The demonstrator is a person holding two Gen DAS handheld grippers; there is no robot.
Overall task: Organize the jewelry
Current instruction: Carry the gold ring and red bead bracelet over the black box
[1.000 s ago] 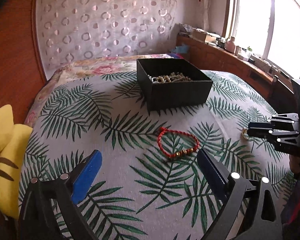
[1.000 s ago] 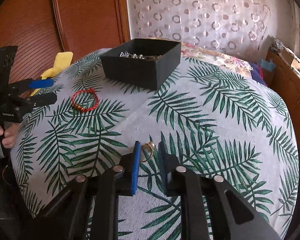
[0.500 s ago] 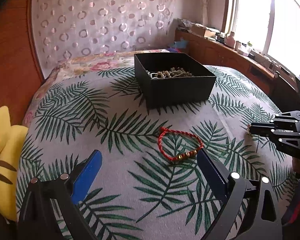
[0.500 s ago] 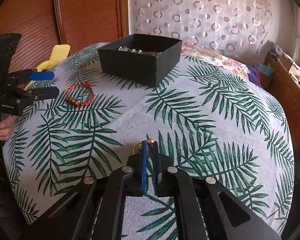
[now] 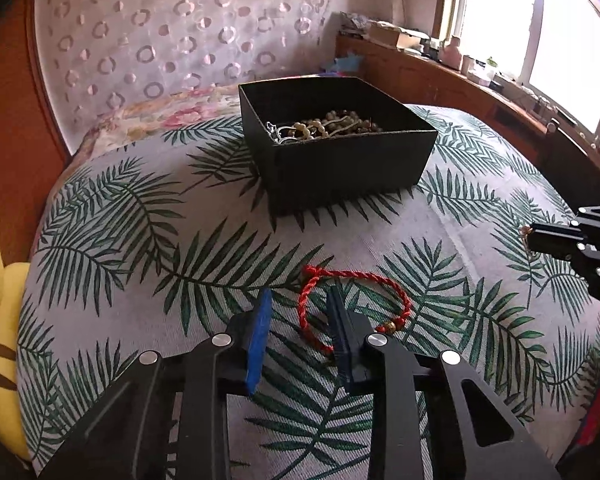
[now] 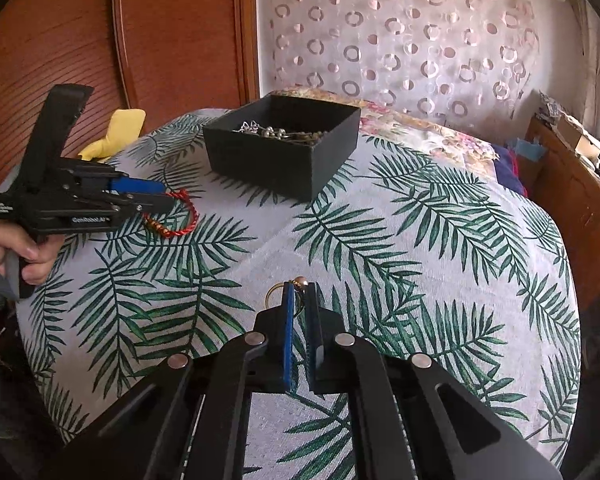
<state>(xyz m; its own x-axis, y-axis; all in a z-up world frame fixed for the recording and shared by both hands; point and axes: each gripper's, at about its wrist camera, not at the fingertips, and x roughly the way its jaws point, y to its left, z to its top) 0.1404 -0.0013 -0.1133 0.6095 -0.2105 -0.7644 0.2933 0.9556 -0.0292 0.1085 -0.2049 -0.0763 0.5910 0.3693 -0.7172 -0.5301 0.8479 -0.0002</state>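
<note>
We hold a tool in each hand over a bed spread with a palm-leaf cover (image 5: 140, 248). Our left tool (image 5: 300, 300) has just been closing, and its two blue pads now stand either side of the near left arc of the red cord bracelet (image 5: 384, 284), which lies flat on the cover; the pads have not yet pressed on the cord, so the tool is still apart. In the right wrist view the same tool (image 6: 162, 196) reaches over the bracelet (image 6: 184, 224) from the left, with our hand (image 6: 20, 254) on its grip. Our right tool (image 6: 298, 294) is clamped on a small gold ring (image 6: 278, 296), part of its loop and bead showing past the tips. Beyond both, the black box (image 5: 340, 160) sits open on the cover, with beads and chains heaped inside.
</note>
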